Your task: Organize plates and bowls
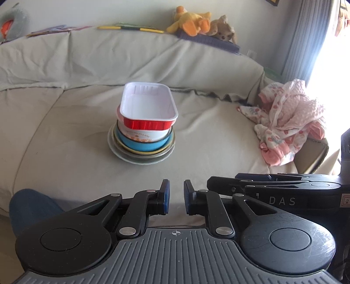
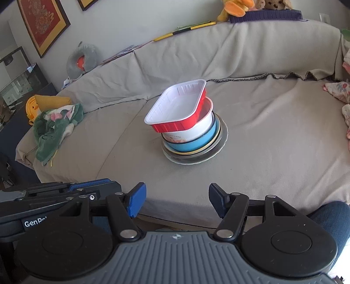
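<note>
A stack of dishes is sitting in the middle of a sofa (image 1: 65, 122) draped in a beige cover. At the bottom, a white plate (image 1: 122, 156) (image 2: 175, 160) is lying flat on the seat; nested above it, a grey dish, a yellow-rimmed one, a blue bowl (image 1: 142, 145) (image 2: 188, 146) and a white printed bowl (image 1: 144, 133) (image 2: 192, 131) are resting one inside another. On top, a red rectangular tray (image 1: 148, 109) (image 2: 177, 109) with a white inside is sitting tilted and overhanging the bowls.

The left tool (image 1: 176, 197) is hovering well short of the stack, pressed nearly together, with only a narrow slit showing between its blue pads and nothing in it. The right tool (image 2: 177, 202) is hovering just beside it, spread apart and empty, also well apart from the dishes.

A pink baby garment (image 1: 291, 122) is lying crumpled at one end of the seat, a green cloth (image 2: 54, 129) at the other. A yellow plush duck (image 1: 190, 20) is lying on the backrest.
</note>
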Motion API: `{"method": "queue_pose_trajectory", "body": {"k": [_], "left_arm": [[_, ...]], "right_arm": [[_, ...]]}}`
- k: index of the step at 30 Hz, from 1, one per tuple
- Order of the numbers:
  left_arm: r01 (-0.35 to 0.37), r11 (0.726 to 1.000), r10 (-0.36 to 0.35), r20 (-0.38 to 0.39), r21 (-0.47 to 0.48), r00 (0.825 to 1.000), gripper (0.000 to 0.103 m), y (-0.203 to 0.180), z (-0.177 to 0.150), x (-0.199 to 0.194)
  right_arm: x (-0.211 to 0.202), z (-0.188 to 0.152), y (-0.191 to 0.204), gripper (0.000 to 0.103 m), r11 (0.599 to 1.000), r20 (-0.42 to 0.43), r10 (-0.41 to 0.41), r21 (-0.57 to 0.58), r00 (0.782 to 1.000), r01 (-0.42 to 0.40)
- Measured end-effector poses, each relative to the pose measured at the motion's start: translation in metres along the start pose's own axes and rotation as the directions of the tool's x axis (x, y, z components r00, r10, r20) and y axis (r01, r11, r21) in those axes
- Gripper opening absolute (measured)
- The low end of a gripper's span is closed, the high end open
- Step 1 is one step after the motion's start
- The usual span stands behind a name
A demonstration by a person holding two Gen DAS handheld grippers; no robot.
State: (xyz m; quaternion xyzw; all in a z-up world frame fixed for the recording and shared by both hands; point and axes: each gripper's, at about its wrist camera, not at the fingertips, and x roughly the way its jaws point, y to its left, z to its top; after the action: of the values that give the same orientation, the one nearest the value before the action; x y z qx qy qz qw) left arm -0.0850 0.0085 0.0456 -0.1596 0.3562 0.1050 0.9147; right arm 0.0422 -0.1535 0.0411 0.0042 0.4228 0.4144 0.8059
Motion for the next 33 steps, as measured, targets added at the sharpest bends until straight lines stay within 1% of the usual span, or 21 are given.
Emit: {"method": "queue_pose_trajectory", "body": {"k": [3, 9, 33], "left_arm": [[-0.002, 1.000, 0.002, -0.020, 0.000, 1.000, 0.016, 0.001, 0.000, 0.006], [-0.009, 1.000, 0.009, -0.025, 0.004, 1.000, 0.016, 0.001, 0.001, 0.009], [-0.001, 1.000, 0.002, -0.034, 0.019, 0.999, 0.016, -0.001, 0.002, 0.011]], "right_arm": [[0.005, 0.000, 0.001, 0.064, 1.000, -0.021, 0.001, -0.014, 1.000, -0.001], [0.012, -0.001, -0.001, 0.064, 1.000, -0.054, 0.000, -0.020, 0.999, -0.001], [0.014, 0.001, -0.002, 0.064, 1.000, -0.060, 0.005, -0.030, 0.998, -0.007]]}}
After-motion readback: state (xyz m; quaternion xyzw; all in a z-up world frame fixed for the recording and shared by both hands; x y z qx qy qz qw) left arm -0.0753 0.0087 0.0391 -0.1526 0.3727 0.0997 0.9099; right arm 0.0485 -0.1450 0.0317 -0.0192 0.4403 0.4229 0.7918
